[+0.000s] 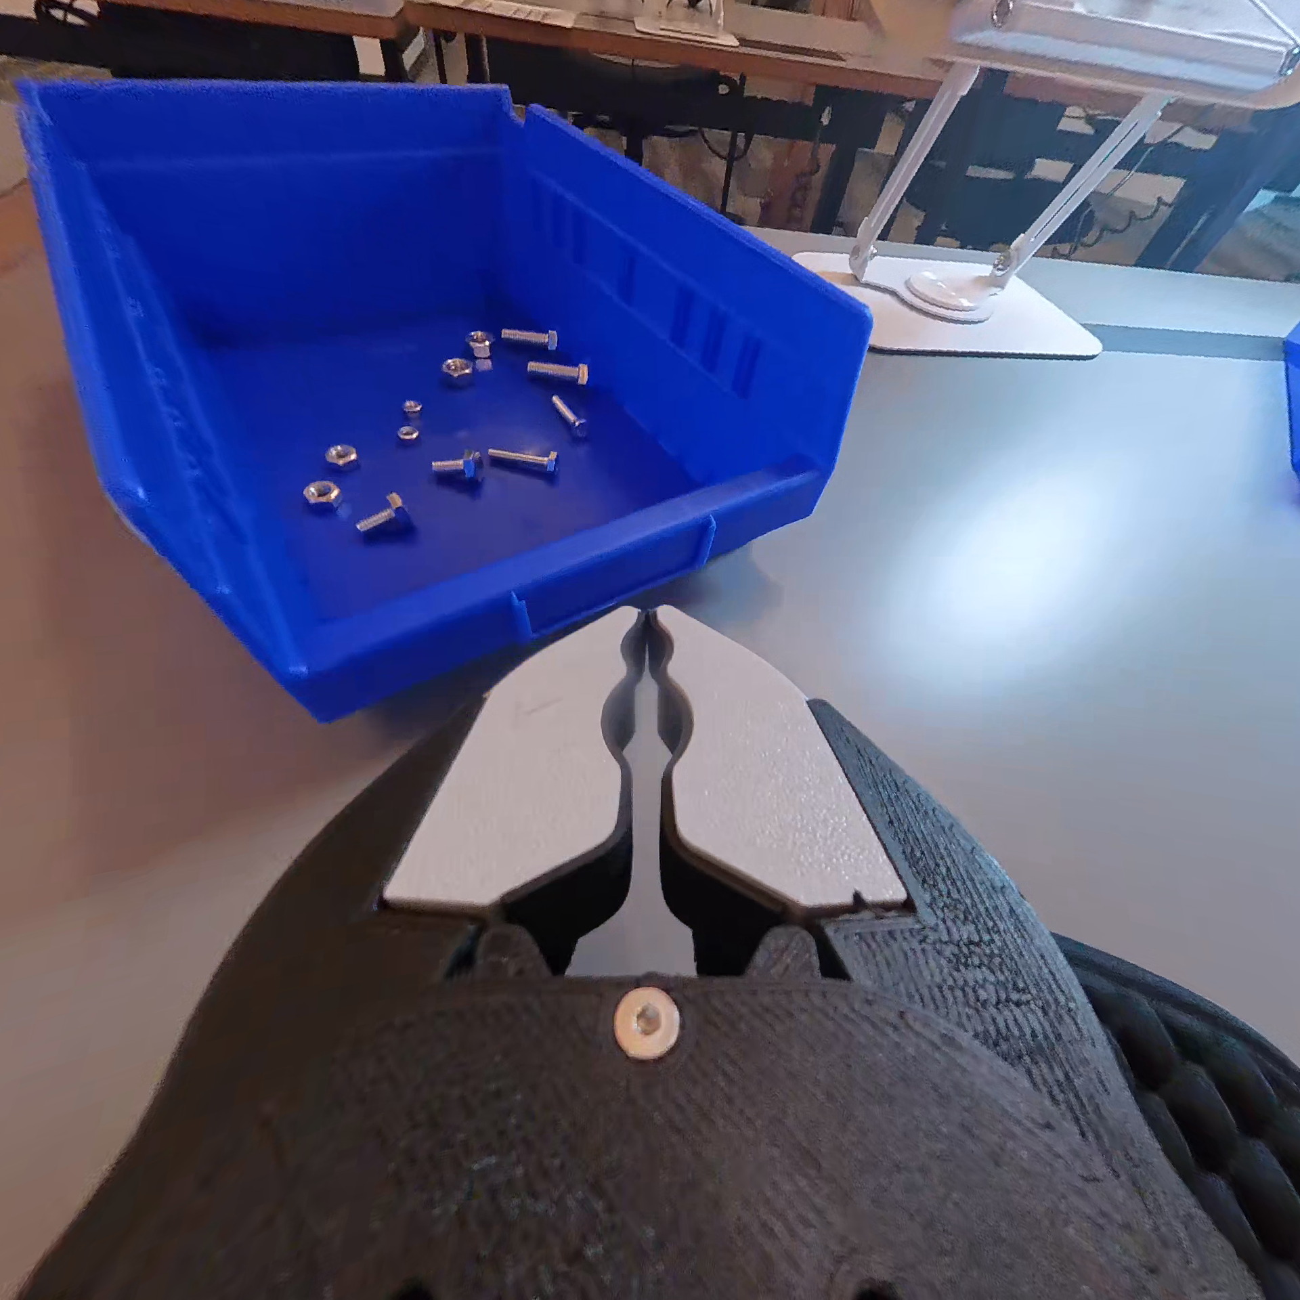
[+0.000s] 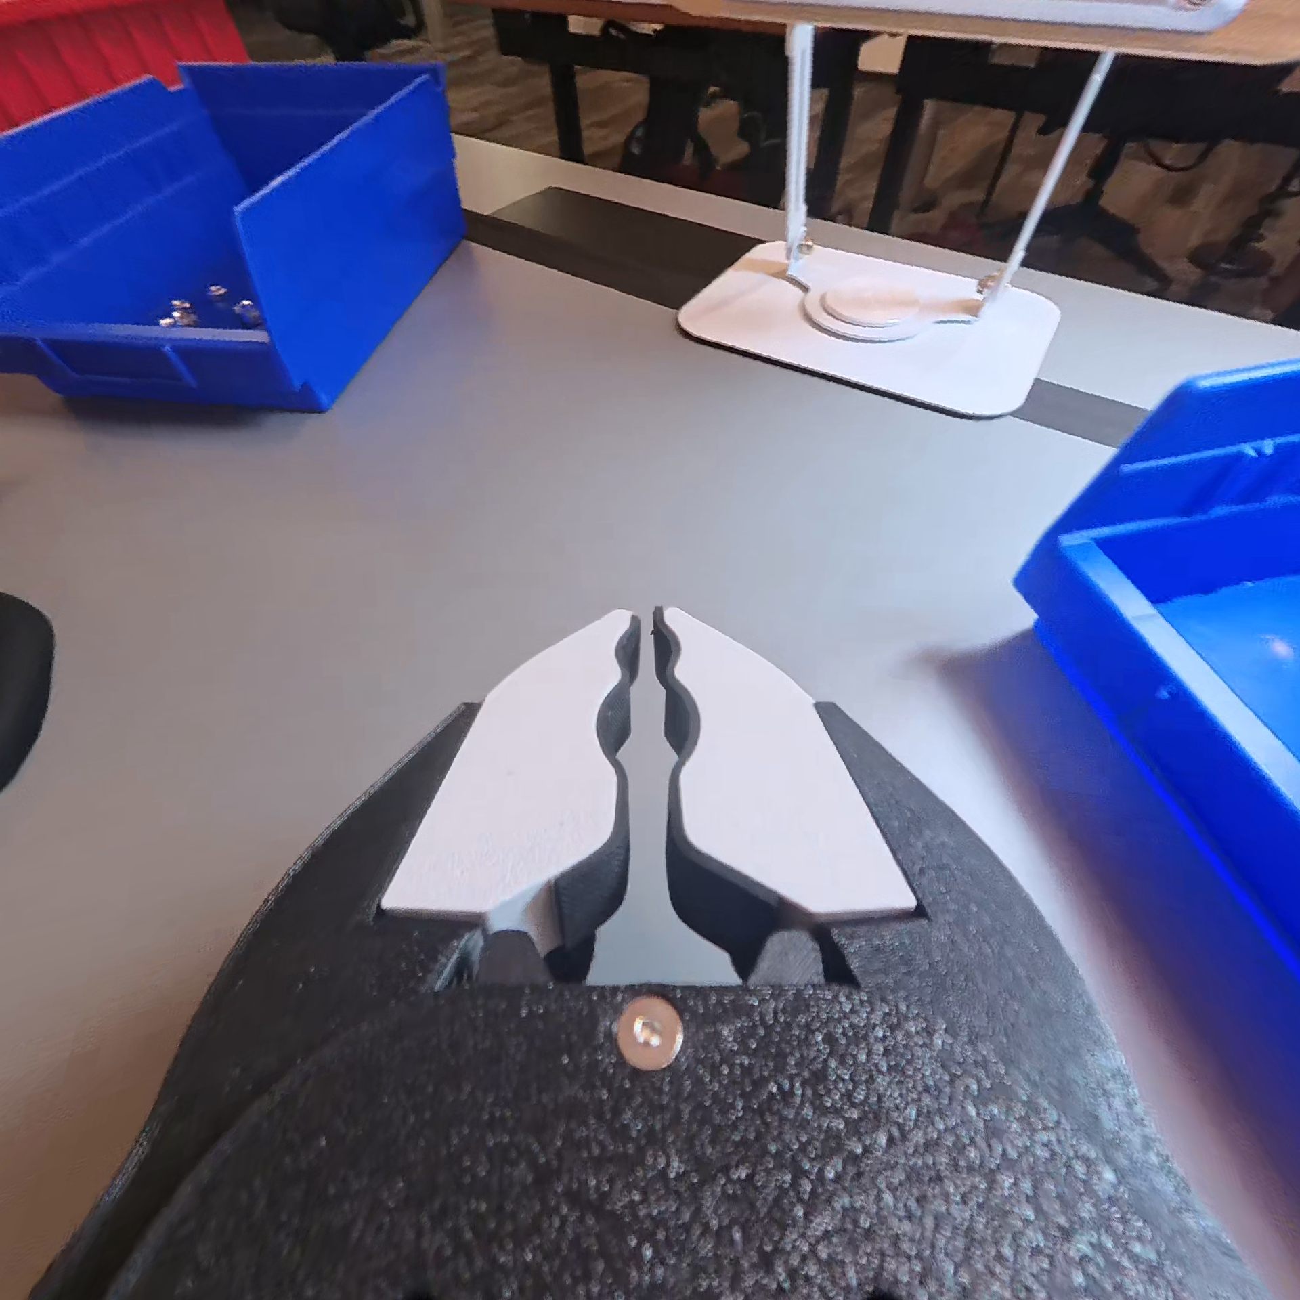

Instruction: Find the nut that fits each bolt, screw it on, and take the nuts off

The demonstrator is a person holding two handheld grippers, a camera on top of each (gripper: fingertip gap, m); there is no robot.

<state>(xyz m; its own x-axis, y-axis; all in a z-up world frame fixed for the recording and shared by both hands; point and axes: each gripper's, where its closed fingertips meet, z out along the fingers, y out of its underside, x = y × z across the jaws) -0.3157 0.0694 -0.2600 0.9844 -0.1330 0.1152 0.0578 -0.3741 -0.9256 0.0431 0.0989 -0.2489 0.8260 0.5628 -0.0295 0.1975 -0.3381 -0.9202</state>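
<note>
Basically both grippers sat idle over the grey table (image 2: 563,492). Left gripper (image 1: 647,619), black textured body with pale grey fingers (image 1: 549,774), had its tips pressed together, nothing between them. It hung just short of the low front lip of the blue plastic storage bin (image 1: 422,211), tips near that lip; contact can't be confirmed.

Inside the bin, on its floor, lay the loose silver hardware:
- hex nuts (image 1: 342,456) mostly toward the left side, six countable, two of them visibly smaller
- hex-head bolts (image 1: 557,371) mostly toward the right and middle, six countable, lying flat at mixed angles
- no nut was threaded on any bolt as far as could be seen

Right gripper (image 2: 647,619), same build, had its pale grey fingers (image 2: 534,788) drawn nearly together with only a thin slit at the tips, holding nothing. It hovered over bare table, well apart from the hardware. From the right wrist view the same bin sat far left, a few silver pieces visible through its open front.

A second blue plastic bin (image 2: 1097,619) stood close on the right; its contents were too blurred to tell. White lamp stand (image 2: 872,330) with a flat base stood at the back of the table, between the two bins.
</note>
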